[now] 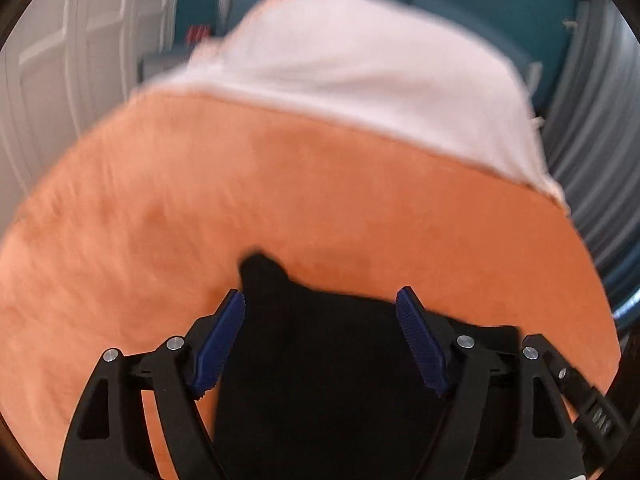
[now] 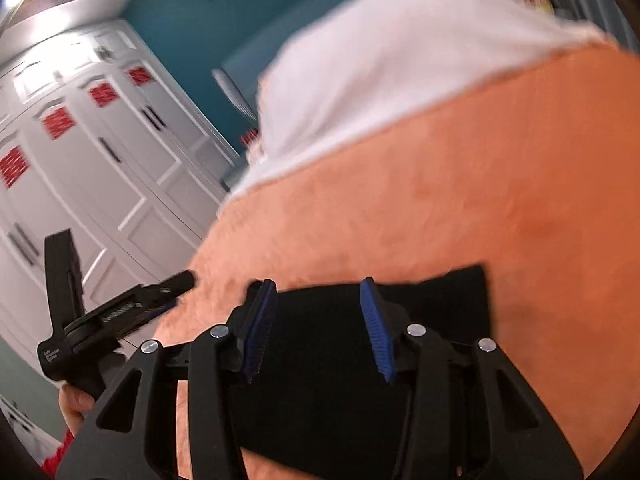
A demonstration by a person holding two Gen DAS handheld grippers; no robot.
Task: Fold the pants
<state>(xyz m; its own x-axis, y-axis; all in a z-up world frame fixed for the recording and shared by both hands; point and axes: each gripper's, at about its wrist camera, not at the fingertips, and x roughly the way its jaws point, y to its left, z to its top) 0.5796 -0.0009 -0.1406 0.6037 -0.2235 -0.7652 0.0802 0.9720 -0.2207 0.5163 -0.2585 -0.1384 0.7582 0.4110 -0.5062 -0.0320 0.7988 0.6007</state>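
Observation:
The black pants (image 1: 320, 360) lie on an orange blanket (image 1: 240, 200) on the bed. In the left wrist view my left gripper (image 1: 320, 304) is open just above the pants, its blue pads (image 1: 224, 340) on either side of the cloth, a pointed corner of fabric poking out ahead. In the right wrist view my right gripper (image 2: 318, 292) is open over the pants (image 2: 440, 300), whose straight edge runs to the right. The left gripper (image 2: 120, 312) also shows at the lower left of the right wrist view, held in a hand. Both views are motion-blurred.
A white sheet or pillow area (image 1: 360, 68) covers the far part of the bed beyond the orange blanket (image 2: 440, 180). White wardrobe doors (image 2: 100, 160) with red marks stand to the left. A teal wall (image 2: 200, 32) is behind.

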